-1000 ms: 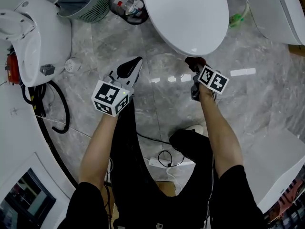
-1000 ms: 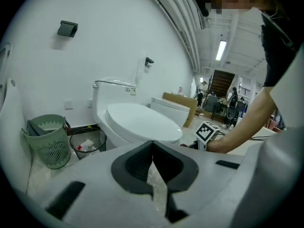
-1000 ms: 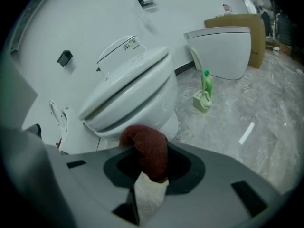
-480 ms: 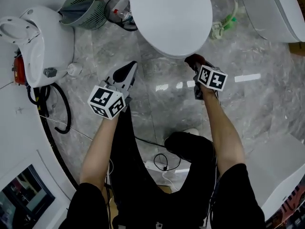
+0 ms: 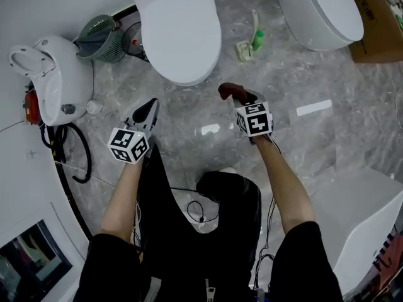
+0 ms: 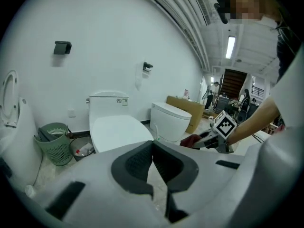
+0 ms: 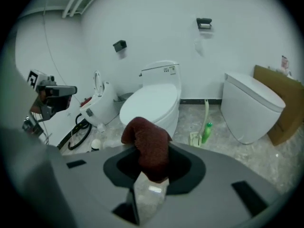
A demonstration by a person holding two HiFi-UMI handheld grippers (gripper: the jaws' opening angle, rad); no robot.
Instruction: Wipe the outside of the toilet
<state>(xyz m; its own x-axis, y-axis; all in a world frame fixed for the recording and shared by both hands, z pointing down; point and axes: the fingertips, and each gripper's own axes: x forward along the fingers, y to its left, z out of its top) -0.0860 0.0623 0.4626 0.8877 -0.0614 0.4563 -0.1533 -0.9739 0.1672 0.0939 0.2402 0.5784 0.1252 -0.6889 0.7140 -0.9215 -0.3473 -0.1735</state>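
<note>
The white toilet (image 5: 179,30) stands with its lid down at the top of the head view, and shows again as the toilet (image 6: 114,127) and the toilet (image 7: 152,99) in both gripper views. My right gripper (image 5: 234,95) is shut on a dark red cloth (image 5: 228,90), held over the floor just right of the bowl's front and apart from it. The cloth (image 7: 148,144) bulges up out of the right gripper (image 7: 151,167). My left gripper (image 5: 153,102) hovers left of the bowl's front; in its own view the left gripper (image 6: 152,144) has its pads meeting with nothing between them.
A second toilet (image 5: 321,11) and a cardboard box (image 5: 378,24) are at top right. A brush and green bottle (image 5: 252,43) sit between the toilets. A green basket (image 5: 104,36), a white fixture (image 5: 53,74) and black hose (image 5: 79,159) crowd the left. Cables (image 5: 201,209) lie by my feet.
Both grippers have drawn back from the toilet, which now looks smaller and farther. The right gripper's cloth, earlier at the bowl's front rim, is now apart from it.
</note>
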